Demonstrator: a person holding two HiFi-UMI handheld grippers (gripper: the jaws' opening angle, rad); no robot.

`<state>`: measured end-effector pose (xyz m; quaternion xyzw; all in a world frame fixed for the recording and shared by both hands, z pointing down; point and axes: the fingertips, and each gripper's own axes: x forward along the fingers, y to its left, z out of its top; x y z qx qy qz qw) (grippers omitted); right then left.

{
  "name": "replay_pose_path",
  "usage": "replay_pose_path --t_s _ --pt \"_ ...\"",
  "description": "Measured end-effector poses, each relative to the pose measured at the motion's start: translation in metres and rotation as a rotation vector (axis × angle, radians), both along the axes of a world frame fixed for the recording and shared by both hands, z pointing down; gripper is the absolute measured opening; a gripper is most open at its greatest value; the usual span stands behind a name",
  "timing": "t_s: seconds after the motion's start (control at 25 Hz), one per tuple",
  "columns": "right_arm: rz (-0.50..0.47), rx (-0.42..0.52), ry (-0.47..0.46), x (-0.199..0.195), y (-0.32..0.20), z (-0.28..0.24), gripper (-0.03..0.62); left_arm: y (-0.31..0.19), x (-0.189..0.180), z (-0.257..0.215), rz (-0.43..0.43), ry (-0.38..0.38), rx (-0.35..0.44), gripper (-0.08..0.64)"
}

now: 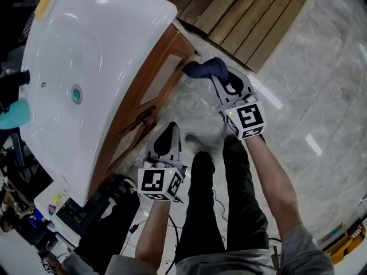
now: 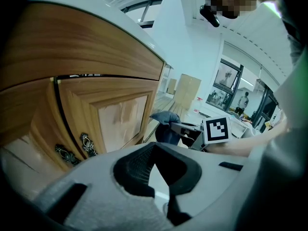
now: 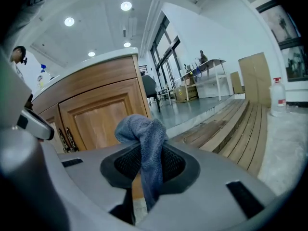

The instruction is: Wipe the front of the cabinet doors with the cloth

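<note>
The wooden cabinet [image 1: 146,90] stands under a white basin, its panelled doors [image 2: 120,114] facing the floor space. My right gripper [image 1: 221,83] is shut on a dark blue cloth [image 1: 205,69], which is held close to the far bottom corner of the cabinet. In the right gripper view the cloth [image 3: 143,131] bunches over the shut jaws of the right gripper [image 3: 147,150], just short of the door [image 3: 98,114]. My left gripper [image 1: 167,137] hangs shut and empty near the dark metal door handles [image 1: 139,119]. From the left gripper [image 2: 155,148] the handles [image 2: 86,146] show at the lower left.
The white basin [image 1: 86,56] overhangs the cabinet top. A stepped wooden platform [image 1: 246,10] lies beyond the cabinet's far end. Grey marble floor [image 1: 309,85] spreads to the right. The person's dark-trousered legs [image 1: 229,199] stand below the grippers. Cables and boxes [image 1: 86,211] lie at lower left.
</note>
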<state>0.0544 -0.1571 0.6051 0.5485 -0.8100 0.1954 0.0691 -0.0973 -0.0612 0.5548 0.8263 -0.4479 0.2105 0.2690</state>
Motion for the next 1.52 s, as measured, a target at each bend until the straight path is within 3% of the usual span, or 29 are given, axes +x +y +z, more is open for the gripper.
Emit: replay_pose_path --t_s 0.24,0.64,0.76,1.0,1.52 --pt "0.055 -0.052 -0.078 0.001 -0.006 0.026 0.083 0.003 -0.007 0.014 -0.014 -0.006 -0.005 0.006" --pt "0.185 -0.153 -0.397 -0.012 -0.044 0.078 0.084 0.0 -0.017 0.029 0.002 -0.016 -0.007 0.006" --pt "0.224 -0.192 -0.452 -0.018 -0.054 0.094 0.083 -0.001 -0.026 0.031 -0.005 -0.023 -0.014 0.006" --pt "0.277 -0.196 -0.507 -0.022 -0.071 0.109 0.083 -0.001 -0.035 0.036 -0.028 -0.022 -0.027 0.006" --pt "0.259 -0.182 -0.509 -0.038 -0.069 0.109 0.078 -0.004 -0.043 0.041 -0.039 -0.006 -0.032 0.006"
